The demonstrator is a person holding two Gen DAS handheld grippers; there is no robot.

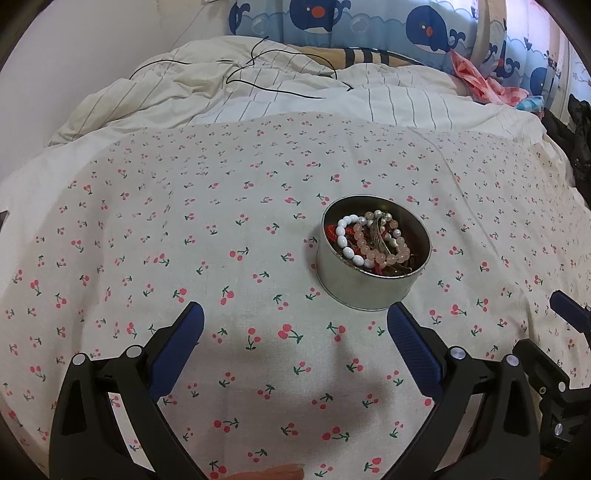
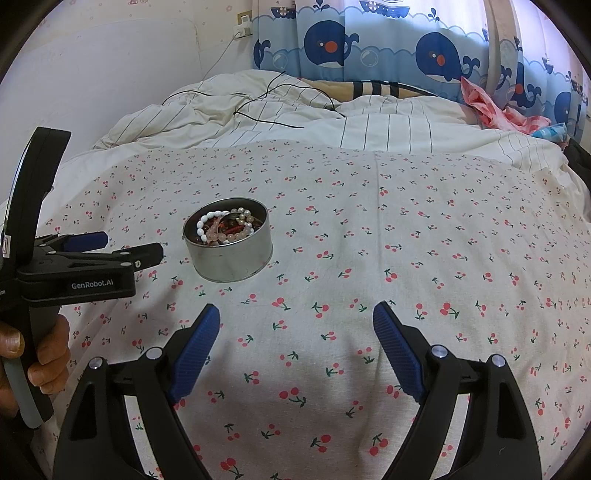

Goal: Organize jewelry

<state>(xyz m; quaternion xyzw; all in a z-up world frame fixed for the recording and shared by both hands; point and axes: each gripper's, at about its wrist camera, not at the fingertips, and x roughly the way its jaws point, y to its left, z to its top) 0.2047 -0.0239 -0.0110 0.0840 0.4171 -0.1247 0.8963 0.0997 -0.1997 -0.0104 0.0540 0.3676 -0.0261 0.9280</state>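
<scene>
a cream cloth (image 1: 184,229) printed with small red cherries and green stems lies flat over a bed, its weave smooth with a faint seam running back from the middle. behind it a white duvet (image 1: 258,96) with thin dark stripes is bunched in soft folds, and a thin black cable (image 1: 280,86) loops across it. a tan pillow (image 1: 369,55) with dark bands sits at the far edge. a blue curtain (image 2: 369,44) with cartoon whales hangs behind the bed, and pink crumpled fabric (image 2: 491,107) lies at the right. a white wall (image 2: 110,74) closes the left side, with a plug and cord in a socket (image 2: 243,26).

a round metal tin (image 1: 369,288), dull silver with straight walls and no lid, stands upright on the cherry cloth. inside it is a tangle of beaded bracelets: a strand of white oval beads (image 1: 347,240), a strand of translucent pink round beads (image 1: 399,251), small pearls and some red pieces.

the left gripper (image 1: 295,325) hovers just in front of the tin, its blue ribbed pads spread wide with nothing between them; the right-side pad tip is just beside the tin's base. the right gripper (image 2: 295,321) is also spread wide and holds nothing, over bare cloth, with the tin ahead and to its left. in the right wrist view a hand (image 2: 37,350) grips the left gripper's black handle.
</scene>
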